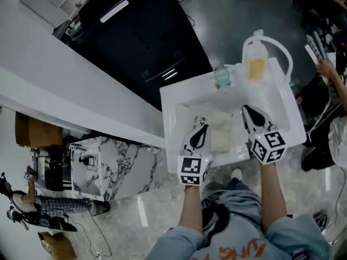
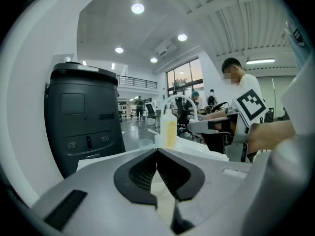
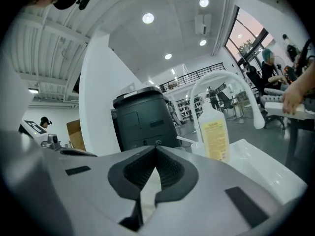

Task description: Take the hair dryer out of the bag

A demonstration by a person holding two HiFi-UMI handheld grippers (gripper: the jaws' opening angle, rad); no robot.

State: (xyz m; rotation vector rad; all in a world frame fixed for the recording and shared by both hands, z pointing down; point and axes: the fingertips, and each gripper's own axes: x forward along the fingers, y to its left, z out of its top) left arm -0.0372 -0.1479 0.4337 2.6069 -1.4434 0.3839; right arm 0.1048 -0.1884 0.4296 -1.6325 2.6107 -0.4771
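A pale cream bag (image 1: pixel 218 130) lies flat in the middle of a white tray table (image 1: pixel 173 99). No hair dryer shows in any view. My left gripper (image 1: pixel 203 129) hovers over the bag's left edge with its jaws closed together and nothing between them. My right gripper (image 1: pixel 245 109) is over the bag's right edge, also shut and empty. In the left gripper view the closed jaws (image 2: pixel 157 152) point across the table, with the right gripper (image 2: pixel 194 126) ahead on the right. The right gripper view shows its own jaws (image 3: pixel 156 149) meeting, with a cream patch under them.
A clear bottle of yellow liquid (image 1: pixel 256 59) and a clear cup (image 1: pixel 222 78) stand at the table's far edge, under a white curved tube (image 1: pixel 281 50). A large black machine (image 1: pixel 135 31) stands beyond. Another person's hand (image 1: pixel 327 69) is at the right.
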